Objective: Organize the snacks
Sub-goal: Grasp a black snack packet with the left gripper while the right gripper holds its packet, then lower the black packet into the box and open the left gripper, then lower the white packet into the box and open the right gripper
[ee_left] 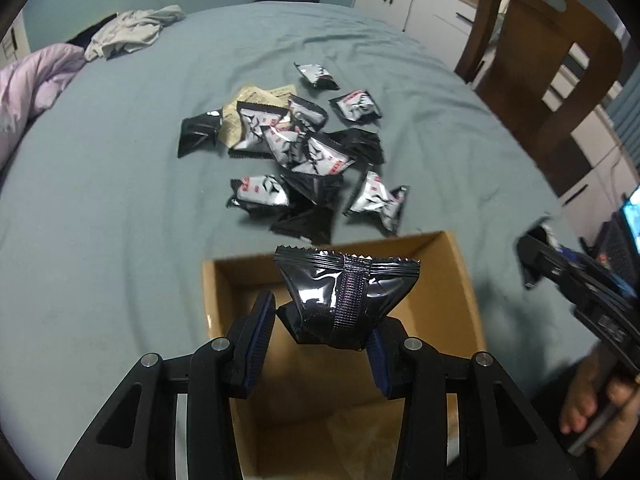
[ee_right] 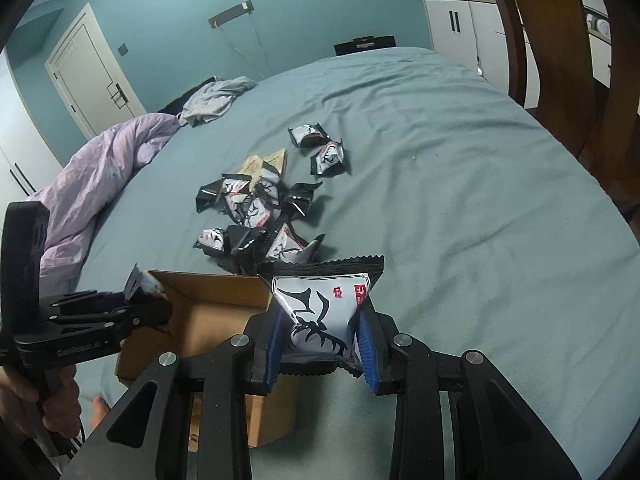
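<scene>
Cardboard box (ee_left: pixel 460 280) under both claws — each clamping a snack packet — loose packets (ee_left: pixel 296 152) beyond.

Black-and-white snack packets (ee_left: pixel 304 152) on a grey-blue sheet (ee_left: pixel 120 200).

The left hand-held gripper (ee_left: pixel 326 326) pointed steeply downward, its blue-padded fingers (ee_left: pixel 262 334) pressed against the sides of a black snack packet (ee_left: pixel 344 296) held between them. The right hand-held gripper (ee_right: pixel 322 340) tilted down less sharply, its jaws clamped on a white-and-black snack packet (ee_right: pixel 320 312). A bare hand (ee_right: pixel 60 400) wrapped the left tool's handle; the hand (ee_left: pixel 600 412) on the right tool's handle, partly cut off at the frame's edge, seemed to grip likewise.
</scene>
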`<state>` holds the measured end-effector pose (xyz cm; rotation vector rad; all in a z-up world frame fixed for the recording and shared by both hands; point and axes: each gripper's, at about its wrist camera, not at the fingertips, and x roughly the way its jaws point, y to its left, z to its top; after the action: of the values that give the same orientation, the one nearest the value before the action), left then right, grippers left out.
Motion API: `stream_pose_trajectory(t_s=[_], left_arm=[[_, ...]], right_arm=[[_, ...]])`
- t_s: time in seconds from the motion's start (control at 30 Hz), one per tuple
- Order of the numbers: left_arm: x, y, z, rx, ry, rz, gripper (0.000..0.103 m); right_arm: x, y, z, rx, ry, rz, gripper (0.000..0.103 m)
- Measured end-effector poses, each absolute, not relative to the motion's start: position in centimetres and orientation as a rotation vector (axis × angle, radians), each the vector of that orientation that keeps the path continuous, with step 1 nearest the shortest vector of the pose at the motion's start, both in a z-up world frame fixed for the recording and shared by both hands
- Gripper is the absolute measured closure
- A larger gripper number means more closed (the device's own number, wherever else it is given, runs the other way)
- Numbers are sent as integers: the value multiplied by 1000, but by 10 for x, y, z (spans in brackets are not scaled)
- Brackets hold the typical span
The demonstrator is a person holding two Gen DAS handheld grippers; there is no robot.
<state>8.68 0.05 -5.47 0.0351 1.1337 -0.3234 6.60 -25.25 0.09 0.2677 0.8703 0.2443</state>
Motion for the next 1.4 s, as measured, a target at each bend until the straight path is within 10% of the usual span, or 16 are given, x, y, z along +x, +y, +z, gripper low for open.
stream_pose_trajectory(t_s=[0.37,0.7,1.4], left_arm=[[96,5,-66,65,1135,-266,57],[91,18,-41,-21,1075,-278,21],[63,79,10,201,925,-73,13]], right_arm=[[63,-241,3,208,860,250,73],[58,-235,2,169,862,261,73],[88,-155,18,147,1099,482,73]])
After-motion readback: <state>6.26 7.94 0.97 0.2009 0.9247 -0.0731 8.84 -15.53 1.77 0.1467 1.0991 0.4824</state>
